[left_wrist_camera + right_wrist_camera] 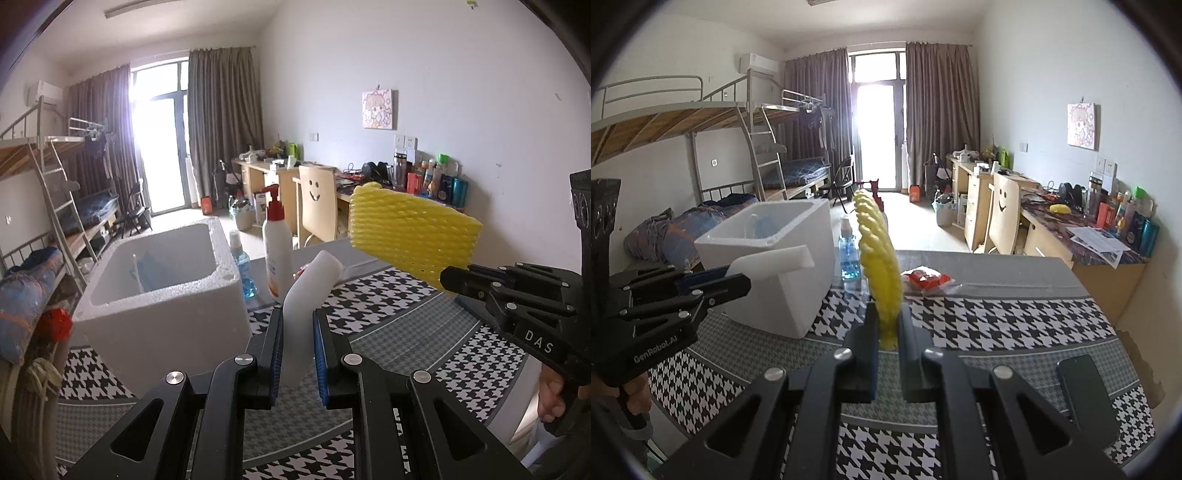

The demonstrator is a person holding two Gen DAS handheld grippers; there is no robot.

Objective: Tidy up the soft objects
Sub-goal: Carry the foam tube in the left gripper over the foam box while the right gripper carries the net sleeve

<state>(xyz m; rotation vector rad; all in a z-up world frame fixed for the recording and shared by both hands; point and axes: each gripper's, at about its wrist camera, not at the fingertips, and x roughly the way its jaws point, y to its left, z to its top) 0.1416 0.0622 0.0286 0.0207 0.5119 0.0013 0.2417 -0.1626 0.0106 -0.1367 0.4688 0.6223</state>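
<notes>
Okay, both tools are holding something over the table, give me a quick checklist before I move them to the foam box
1. Left tool gripping the white foam piece: ok, pads pressed on its lower end.
2. Right tool gripping the yellow foam net: ok, clamped at its bottom edge.
3. White foam box open on top: ok, no lid on it.
4. Room left inside the box: cannot tell, something blue lies in it and the bottom is mostly hidden.
5. Spray bottle and pump bottle beside the box clear of the path: cannot tell, they stand close to its right wall.
6. Both held pieces lifted off the table: ok.
</notes>
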